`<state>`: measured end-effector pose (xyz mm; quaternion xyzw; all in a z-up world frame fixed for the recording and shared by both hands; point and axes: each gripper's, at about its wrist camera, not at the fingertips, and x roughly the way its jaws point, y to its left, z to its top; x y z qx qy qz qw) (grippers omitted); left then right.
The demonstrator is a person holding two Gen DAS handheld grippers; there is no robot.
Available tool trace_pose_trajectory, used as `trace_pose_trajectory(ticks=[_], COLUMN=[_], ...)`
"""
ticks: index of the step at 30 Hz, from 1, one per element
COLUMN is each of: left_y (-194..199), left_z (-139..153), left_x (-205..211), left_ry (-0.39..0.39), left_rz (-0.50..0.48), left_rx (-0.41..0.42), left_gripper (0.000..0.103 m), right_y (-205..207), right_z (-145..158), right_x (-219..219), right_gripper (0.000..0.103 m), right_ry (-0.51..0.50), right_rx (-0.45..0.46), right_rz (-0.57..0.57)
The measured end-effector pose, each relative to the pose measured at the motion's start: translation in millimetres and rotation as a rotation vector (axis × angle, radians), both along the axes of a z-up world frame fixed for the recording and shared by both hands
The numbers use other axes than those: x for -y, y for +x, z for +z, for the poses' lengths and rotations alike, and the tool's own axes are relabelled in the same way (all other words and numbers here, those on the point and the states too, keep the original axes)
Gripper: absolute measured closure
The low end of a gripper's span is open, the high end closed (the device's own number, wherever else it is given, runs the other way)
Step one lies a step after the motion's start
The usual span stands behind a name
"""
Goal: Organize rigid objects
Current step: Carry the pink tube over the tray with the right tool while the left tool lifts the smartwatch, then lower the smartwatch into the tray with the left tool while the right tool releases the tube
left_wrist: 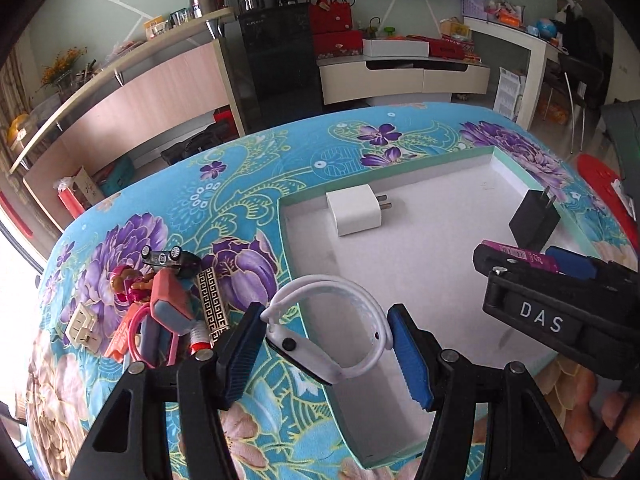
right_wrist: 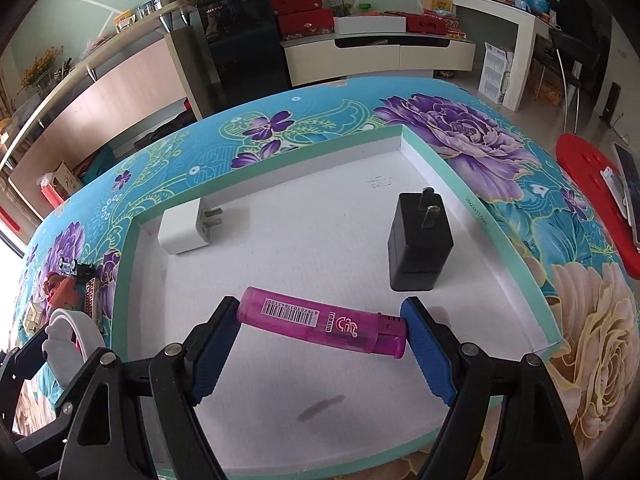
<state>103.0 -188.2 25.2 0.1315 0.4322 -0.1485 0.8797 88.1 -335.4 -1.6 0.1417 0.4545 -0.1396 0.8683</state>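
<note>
Left gripper [left_wrist: 326,354] fingers clamp white wristband [left_wrist: 332,328]; right gripper [right_wrist: 322,350] fingers clamp pink lighter [right_wrist: 322,328] endwise above box [right_wrist: 460,184]. Risk: lighter pivots out, band springs free.

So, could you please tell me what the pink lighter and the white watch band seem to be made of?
Pink lighter: looks like translucent glossy plastic, since light passes through its tinted body; a printed barcode sits on it.
White watch band: probably soft matte silicone or rubber, judging by its smooth bent loop, though the look leaves this open.
</note>
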Motion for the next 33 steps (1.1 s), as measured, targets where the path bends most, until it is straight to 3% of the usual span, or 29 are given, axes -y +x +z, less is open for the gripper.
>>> trace_pose_trajectory(ticks=[4,11,25,33], left_y=[7,16,14,11], left_z=[-10,-14,-22,-15], left_x=[16,27,20,13], left_ry=[0.057,0.079,0.033,0.025], left_rz=[-0.017,-0.016,-0.025,-0.014], left_rx=[-0.014,-0.004,-0.018,-0.003], left_gripper=[0.037,0.037,0.036,0.029], right_y=[-1,-3,3,5], right_z=[-3,-6,-11,-10], right_x=[13,28,19,16], right_gripper=[0.020,0.020,0.020,0.020], right_ry=[0.035,0.045,-0.020,-0.016], right_rx=[0.002,-0.008,-0.048,-0.041], right_rz=[-0.027,-0.067,-0.043,-0.031])
